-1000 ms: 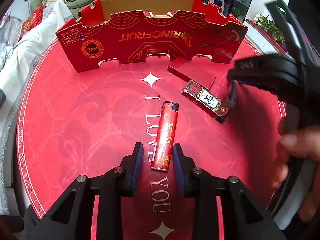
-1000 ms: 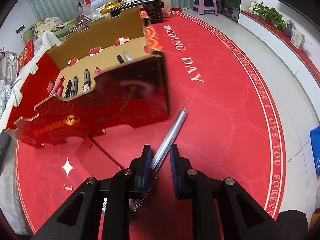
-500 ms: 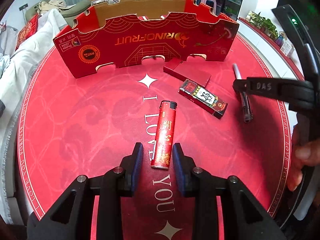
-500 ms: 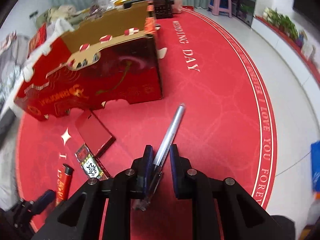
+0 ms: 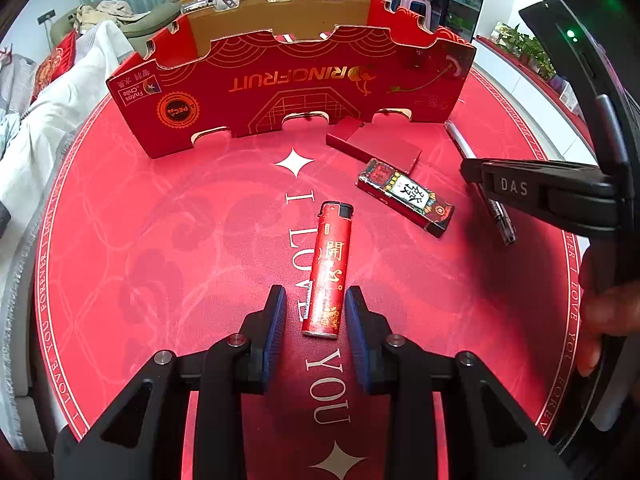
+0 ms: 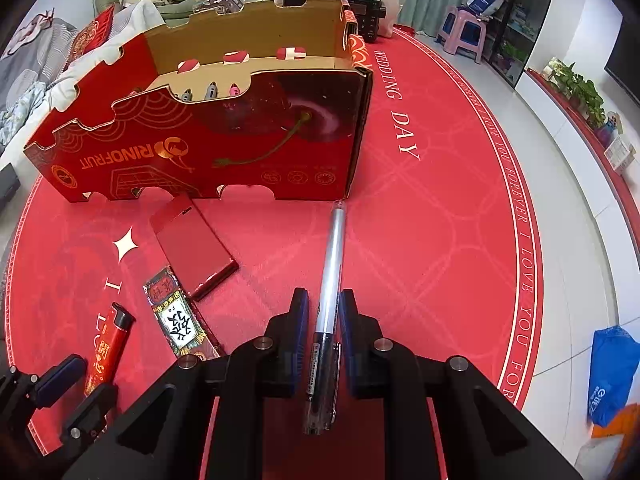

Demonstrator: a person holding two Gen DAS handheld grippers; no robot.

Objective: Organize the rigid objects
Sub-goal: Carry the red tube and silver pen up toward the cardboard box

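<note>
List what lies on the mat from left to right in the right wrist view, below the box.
Left gripper → red lighter → patterned card box → plain red case → pen, lying between the open fingers of the right gripper.

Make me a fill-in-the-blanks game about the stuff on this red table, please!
1. The lighter lies between the open fingers of the ___ gripper.
2. The right gripper has a ___ between its fingers.
3. The word printed upside down on the red cardboard box is ___.
4. The patterned pack lies beside a plain ___ pack.

Answers: left; pen; RINOFRUIT; red
</note>
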